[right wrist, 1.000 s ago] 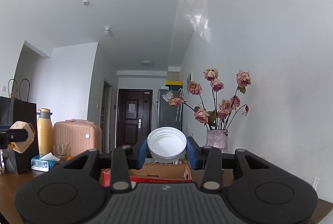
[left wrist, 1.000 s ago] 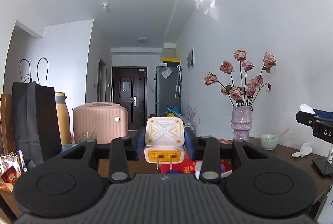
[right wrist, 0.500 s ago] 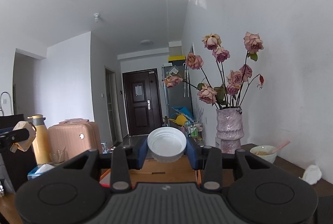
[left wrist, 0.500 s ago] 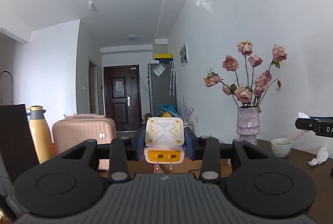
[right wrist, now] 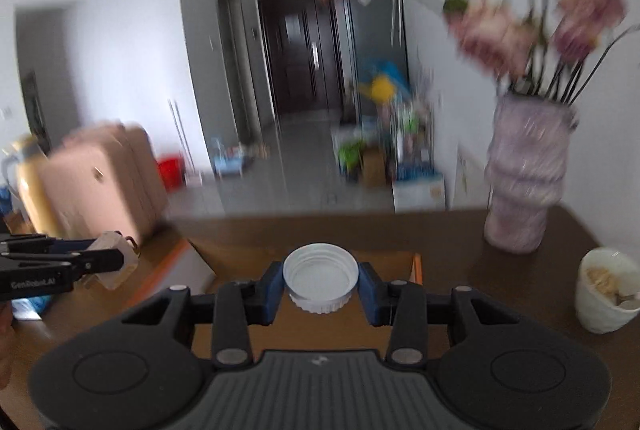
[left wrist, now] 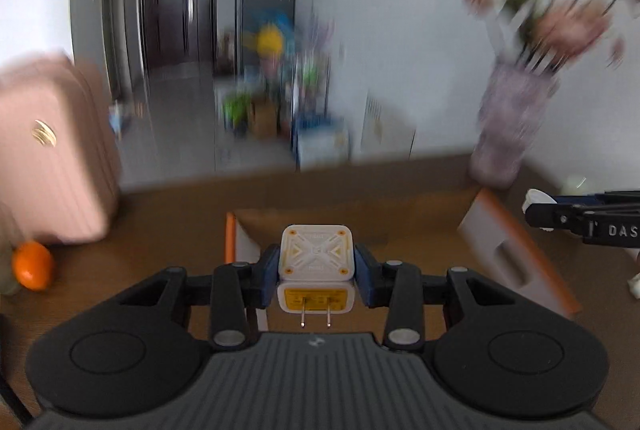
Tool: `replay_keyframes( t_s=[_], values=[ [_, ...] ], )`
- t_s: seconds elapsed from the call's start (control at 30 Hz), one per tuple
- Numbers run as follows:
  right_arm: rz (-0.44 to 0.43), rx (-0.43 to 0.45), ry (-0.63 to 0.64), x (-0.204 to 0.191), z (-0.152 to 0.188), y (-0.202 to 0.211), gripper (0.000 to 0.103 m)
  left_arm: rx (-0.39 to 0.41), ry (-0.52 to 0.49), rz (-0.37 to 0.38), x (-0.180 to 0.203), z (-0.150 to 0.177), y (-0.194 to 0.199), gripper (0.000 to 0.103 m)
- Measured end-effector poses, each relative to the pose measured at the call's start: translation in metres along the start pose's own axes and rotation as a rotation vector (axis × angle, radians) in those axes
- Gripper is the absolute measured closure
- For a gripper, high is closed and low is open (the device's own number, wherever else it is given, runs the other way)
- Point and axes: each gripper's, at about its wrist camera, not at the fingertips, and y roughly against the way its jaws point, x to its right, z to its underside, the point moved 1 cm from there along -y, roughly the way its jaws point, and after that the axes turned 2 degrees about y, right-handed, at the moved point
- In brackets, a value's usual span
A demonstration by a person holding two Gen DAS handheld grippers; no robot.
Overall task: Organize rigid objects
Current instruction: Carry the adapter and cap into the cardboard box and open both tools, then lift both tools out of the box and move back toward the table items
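Observation:
My left gripper (left wrist: 317, 266) is shut on a white and yellow plug adapter (left wrist: 316, 262), its two metal prongs pointing back at the camera. It hangs above an open cardboard box (left wrist: 500, 230) with orange edges on the brown table. My right gripper (right wrist: 320, 284) is shut on a white plastic bottle cap (right wrist: 320, 280), hollow side up, over the same box (right wrist: 192, 266). In the right wrist view the left gripper (right wrist: 116, 260) shows at the left edge with the adapter (right wrist: 114, 264). In the left wrist view the right gripper (left wrist: 536, 208) enters from the right with the cap (left wrist: 538, 197).
A purple vase (right wrist: 528, 182) of dried roses stands at the table's back right, a white cup (right wrist: 604, 290) beside it. An orange fruit (left wrist: 32, 264) lies at the left, with a pink suitcase (left wrist: 48, 158) behind. Crumpled tissue (left wrist: 634, 284) lies at the right edge.
Both grippers have swung forward and tilted down, from facing the ceiling and hallway to looking onto the table and the open box. Each still holds its object. The views are motion-blurred.

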Motion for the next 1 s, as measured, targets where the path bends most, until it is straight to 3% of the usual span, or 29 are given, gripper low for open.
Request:
replay_keyframes(
  t_s=[0.13, 0.23, 0.3, 0.33, 0.37, 0.4, 0.47, 0.57, 0.63, 0.77, 0.83, 0.9, 1.0],
  values=[
    [0.028, -0.249, -0.021, 0.017, -0.005, -0.102, 0.064, -0.164, -0.044, -0.006, -0.005, -0.005, -0.080, 0.063],
    [0.049, -0.362, 0.041, 0.016, 0.002, -0.157, 0.064, -0.161, -0.105, -0.083, -0.004, 0.001, -0.112, 0.062],
    [0.139, -0.358, 0.116, 0.009, 0.010, -0.174, 0.055, -0.129, -0.124, -0.103, -0.004, 0.004, -0.119, 0.041],
    [0.171, -0.353, 0.149, 0.005, 0.012, -0.179, 0.055, -0.129, -0.112, -0.095, -0.003, 0.004, -0.119, 0.036],
    [0.161, -0.351, 0.153, 0.002, 0.013, -0.181, 0.051, -0.128, -0.105, -0.067, -0.004, 0.005, -0.117, 0.035],
    [0.131, -0.343, 0.141, 0.002, 0.014, -0.179, 0.041, -0.110, -0.107, -0.044, -0.005, 0.005, -0.115, 0.031],
    [0.100, -0.306, 0.126, 0.001, 0.015, -0.174, 0.029, -0.077, -0.105, -0.049, -0.007, 0.007, -0.108, 0.024],
    [0.121, -0.260, 0.124, 0.004, 0.013, -0.170, 0.028, -0.075, -0.100, -0.054, -0.008, 0.009, -0.104, 0.024],
    [0.124, -0.237, 0.120, 0.002, 0.014, -0.166, 0.028, -0.059, -0.073, -0.085, -0.009, 0.008, -0.090, 0.024],
    [0.065, -0.202, 0.144, -0.001, 0.014, -0.137, 0.025, 0.028, -0.004, -0.005, -0.009, 0.015, -0.023, 0.013],
    [0.030, -0.169, 0.173, -0.009, 0.015, -0.108, 0.018, 0.076, -0.008, 0.009, -0.003, 0.025, 0.014, 0.008],
    [0.027, -0.131, 0.214, -0.013, 0.017, -0.076, 0.017, 0.120, -0.031, -0.018, 0.005, 0.043, 0.053, 0.006],
    [0.022, -0.060, 0.245, -0.026, 0.027, -0.023, 0.017, 0.261, -0.091, -0.087, 0.023, 0.083, 0.116, 0.000]
  ],
)
